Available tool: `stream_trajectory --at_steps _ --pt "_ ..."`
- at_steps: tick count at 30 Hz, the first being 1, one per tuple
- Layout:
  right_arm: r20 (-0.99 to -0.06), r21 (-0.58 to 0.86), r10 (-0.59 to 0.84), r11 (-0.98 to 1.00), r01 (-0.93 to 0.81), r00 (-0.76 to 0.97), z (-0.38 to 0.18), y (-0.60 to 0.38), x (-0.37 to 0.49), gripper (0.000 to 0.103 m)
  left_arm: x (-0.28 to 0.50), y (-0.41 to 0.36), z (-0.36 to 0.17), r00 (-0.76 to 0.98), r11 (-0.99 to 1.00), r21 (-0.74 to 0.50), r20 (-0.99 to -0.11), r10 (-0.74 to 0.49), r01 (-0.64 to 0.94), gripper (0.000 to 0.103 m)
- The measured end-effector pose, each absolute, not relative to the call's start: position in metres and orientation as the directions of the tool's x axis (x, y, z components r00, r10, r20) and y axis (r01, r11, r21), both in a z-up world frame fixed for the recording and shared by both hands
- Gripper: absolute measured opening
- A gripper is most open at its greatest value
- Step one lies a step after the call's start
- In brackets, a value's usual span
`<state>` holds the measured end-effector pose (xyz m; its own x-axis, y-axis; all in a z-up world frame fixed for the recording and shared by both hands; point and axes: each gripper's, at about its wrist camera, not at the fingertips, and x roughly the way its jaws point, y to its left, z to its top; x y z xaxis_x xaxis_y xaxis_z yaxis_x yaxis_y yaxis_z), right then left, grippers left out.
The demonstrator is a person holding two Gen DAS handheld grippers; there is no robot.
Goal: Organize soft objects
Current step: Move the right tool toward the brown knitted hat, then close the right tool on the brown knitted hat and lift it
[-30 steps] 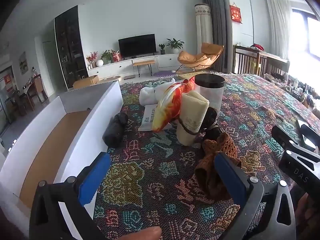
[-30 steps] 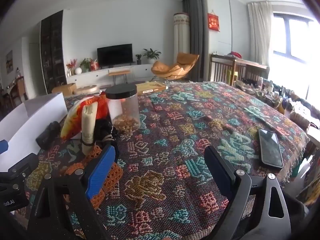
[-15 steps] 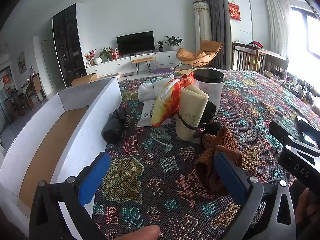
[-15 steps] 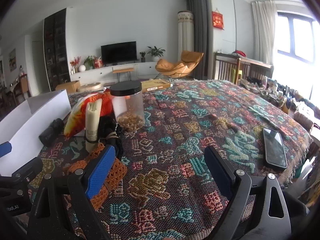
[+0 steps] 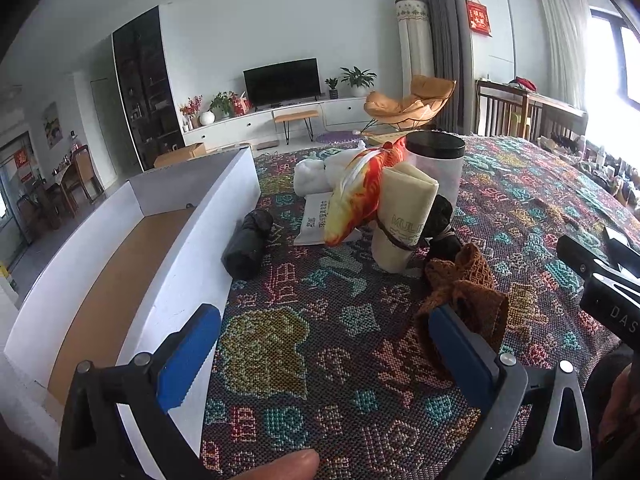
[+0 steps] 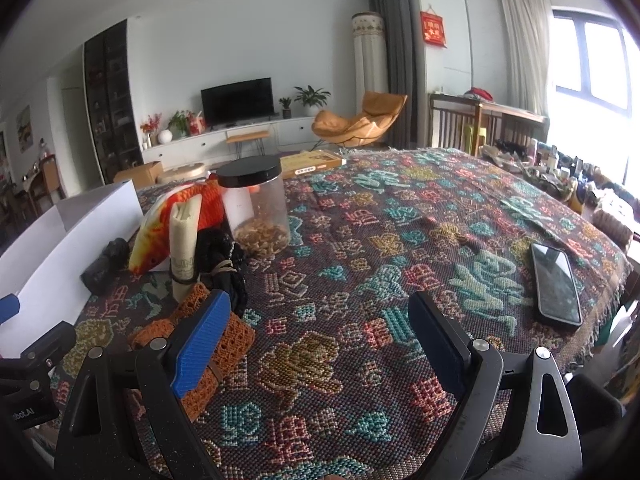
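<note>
Soft things lie in a heap on the patterned tablecloth (image 5: 320, 320): a brown net cloth (image 5: 464, 292), a cream rolled cloth with a band (image 5: 404, 216), an orange and yellow fish plush (image 5: 360, 196), a black bundle (image 5: 248, 244), black cord (image 6: 224, 260) and white fabric (image 5: 316, 172). A white box with a brown floor (image 5: 120, 264) stands at the left. My left gripper (image 5: 320, 344) is open over the cloth, its right finger right by the net cloth. My right gripper (image 6: 316, 340) is open too, with the orange net cloth (image 6: 200, 344) under its left finger.
A clear jar with a black lid (image 6: 256, 208) holding nuts stands behind the heap. A white booklet (image 5: 316, 220) lies under the plush. A phone (image 6: 556, 284) rests near the table's right edge. Bottles and clutter (image 6: 560, 168) line the far right side.
Both grippers have drifted slightly forward and left toward the heap, which now sits a little nearer. Both stay open and nothing has been picked up.
</note>
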<state>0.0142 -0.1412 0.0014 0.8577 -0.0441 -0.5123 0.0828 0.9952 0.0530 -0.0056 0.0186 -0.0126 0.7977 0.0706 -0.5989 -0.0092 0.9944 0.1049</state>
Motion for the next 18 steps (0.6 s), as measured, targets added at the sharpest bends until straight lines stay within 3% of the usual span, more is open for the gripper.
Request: stream_trajectory --at_steps 8,12,15,18 --pt "-0.557 0.297 0.071 0.947 0.118 0.827 -0.012 -0.186 0.020 0.092 -0.010 0.038 -0.003 0.811 0.995 0.088 -0.578 0.092 -0.051 0.103" --pt "-0.618 0.397 0.400 0.902 -0.170 0.677 -0.026 -0.154 0.039 0.092 -0.011 0.050 0.001 0.810 0.994 0.074 -0.577 0.104 -0.075 0.103" --pt "-0.717 0.284 0.436 0.895 -0.343 0.544 -0.036 -0.100 0.042 0.092 -0.014 0.057 0.006 0.820 0.994 0.064 -0.561 0.114 -0.094 0.103" --pt "-0.795 0.089 0.234 0.958 -0.274 0.559 -0.048 -0.083 0.054 0.092 -0.016 0.060 0.009 0.819 0.994 0.059 -0.562 0.111 -0.094 0.103"
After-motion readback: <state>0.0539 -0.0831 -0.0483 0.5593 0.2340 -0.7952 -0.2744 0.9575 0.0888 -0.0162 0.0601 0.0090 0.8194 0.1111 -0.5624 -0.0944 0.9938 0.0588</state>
